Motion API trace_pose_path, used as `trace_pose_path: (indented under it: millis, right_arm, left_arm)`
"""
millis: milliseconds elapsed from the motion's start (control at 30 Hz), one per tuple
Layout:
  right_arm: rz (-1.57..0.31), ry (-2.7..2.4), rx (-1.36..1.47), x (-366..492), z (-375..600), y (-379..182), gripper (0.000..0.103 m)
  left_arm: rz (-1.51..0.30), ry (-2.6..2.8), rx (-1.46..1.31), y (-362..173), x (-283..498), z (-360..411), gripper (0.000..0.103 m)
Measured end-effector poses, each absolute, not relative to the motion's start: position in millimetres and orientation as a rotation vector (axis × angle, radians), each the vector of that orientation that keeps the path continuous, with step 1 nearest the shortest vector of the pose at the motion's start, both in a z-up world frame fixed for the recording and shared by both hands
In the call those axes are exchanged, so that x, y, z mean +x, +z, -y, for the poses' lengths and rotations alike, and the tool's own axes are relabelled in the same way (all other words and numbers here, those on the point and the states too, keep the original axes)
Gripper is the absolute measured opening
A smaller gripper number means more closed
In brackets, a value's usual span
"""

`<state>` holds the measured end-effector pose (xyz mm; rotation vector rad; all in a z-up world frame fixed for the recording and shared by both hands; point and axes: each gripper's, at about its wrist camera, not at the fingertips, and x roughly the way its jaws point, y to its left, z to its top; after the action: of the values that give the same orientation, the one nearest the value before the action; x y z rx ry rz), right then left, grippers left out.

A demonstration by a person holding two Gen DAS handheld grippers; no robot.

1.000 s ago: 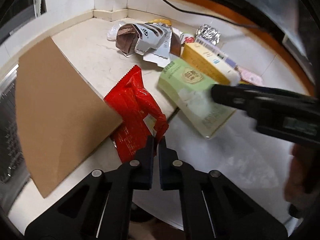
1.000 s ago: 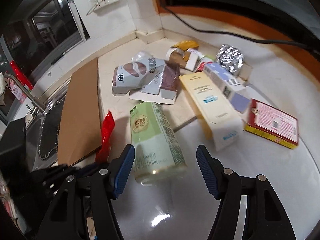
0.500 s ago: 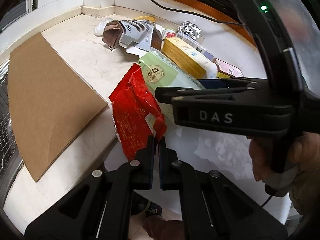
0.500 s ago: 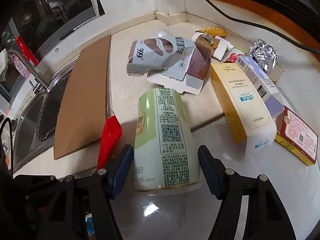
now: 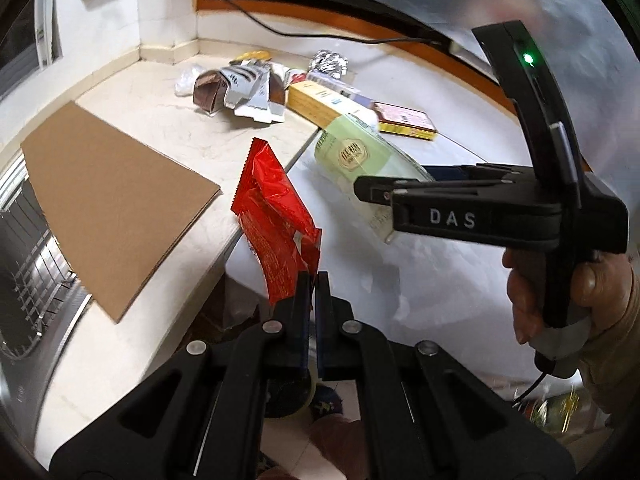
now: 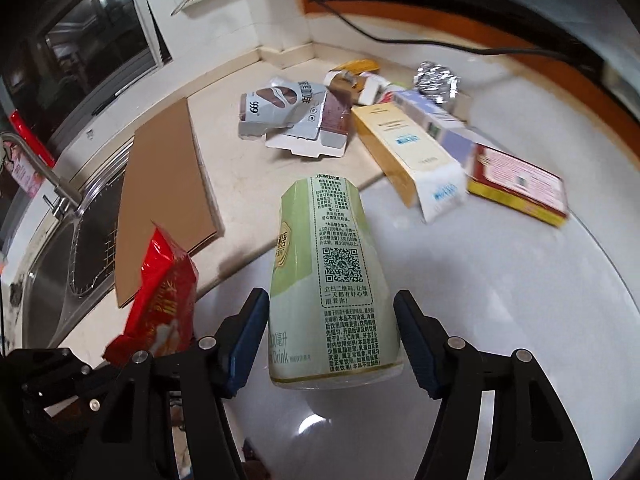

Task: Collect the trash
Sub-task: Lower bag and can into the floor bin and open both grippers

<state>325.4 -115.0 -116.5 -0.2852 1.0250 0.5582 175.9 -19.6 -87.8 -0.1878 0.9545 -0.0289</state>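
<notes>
Trash was lifted clear of the counter, the left gripper pinching the red wrapper by its corner, the right gripper closing across the green carton, so both could be carried off together.

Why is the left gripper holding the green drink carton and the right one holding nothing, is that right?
Not quite. The left gripper has its jaws shut on the red wrapper, as the left wrist view shows. The green drink carton sits between the right gripper's jaws, which are closing a little; the right wrist view doesn't clearly show the pads pressing on it.
</notes>
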Motion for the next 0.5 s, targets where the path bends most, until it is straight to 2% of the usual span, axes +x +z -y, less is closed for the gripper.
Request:
trace_pose_path:
  millis: [267,500]
  right_arm:
    - [-0.988,0.478,-0.273,238.4,121.1,-92.8,0.065]
    - [-0.977,0.402,-0.247,169.4,123.5,-89.1,0.065]
  left_arm:
    - [-0.907,-0.119,-0.123,-58.9,123.9,10.5,0.000]
    - [-0.903,-0.208,-0.095,-53.9,81.5,6.4,0.000]
